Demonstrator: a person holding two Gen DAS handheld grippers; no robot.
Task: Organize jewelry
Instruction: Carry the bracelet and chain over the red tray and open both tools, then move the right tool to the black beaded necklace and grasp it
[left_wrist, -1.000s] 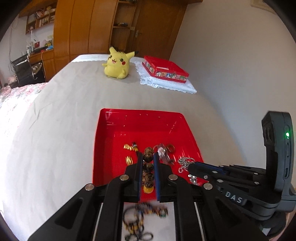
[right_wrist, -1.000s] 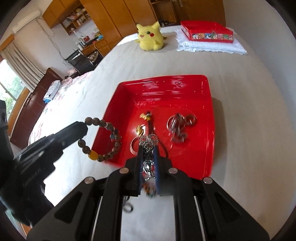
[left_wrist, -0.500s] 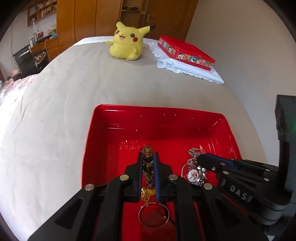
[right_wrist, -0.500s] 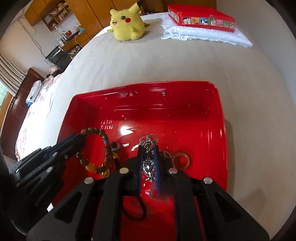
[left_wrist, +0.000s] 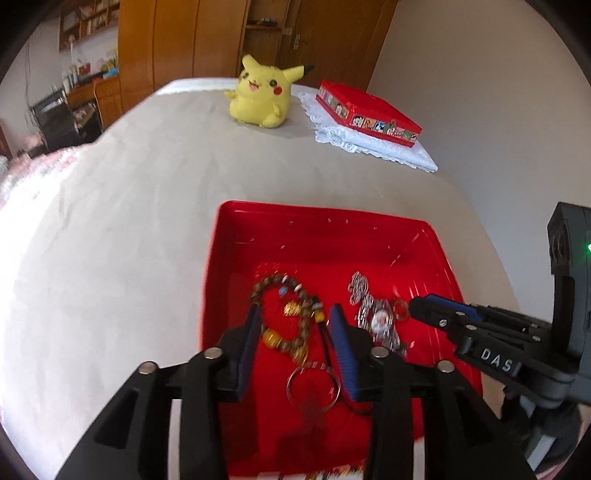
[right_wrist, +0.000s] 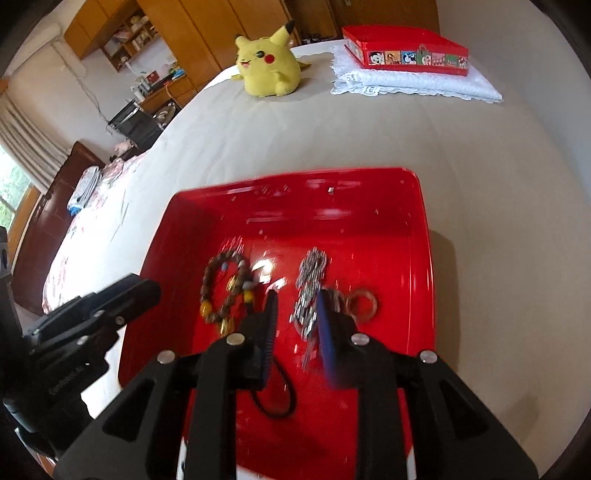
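Note:
A red tray (left_wrist: 321, 236) (right_wrist: 421, 236) lies on the grey bedspread. In it lie a brown bead bracelet (left_wrist: 280, 291) (right_wrist: 218, 273), a silver chain (left_wrist: 365, 302) (right_wrist: 310, 284), a metal key ring (left_wrist: 313, 382), a wooden ring (right_wrist: 364, 301) and small gold pieces. My left gripper (left_wrist: 295, 325) is open, its fingers either side of the bracelet. My right gripper (right_wrist: 295, 314) is open over the silver chain; it also shows in the left wrist view (left_wrist: 417, 308). Neither holds anything.
A yellow Pikachu plush (left_wrist: 262, 94) (right_wrist: 267, 61) sits at the far end of the bed. A red cartoon-printed box (left_wrist: 364, 110) (right_wrist: 404, 50) rests on a white lace cloth (left_wrist: 388, 147) (right_wrist: 417, 83). The wall runs along the right.
Both grippers were shut, the left on the bead bracelet and the right on the silver chain. Both have opened and the pieces now lie in the tray.

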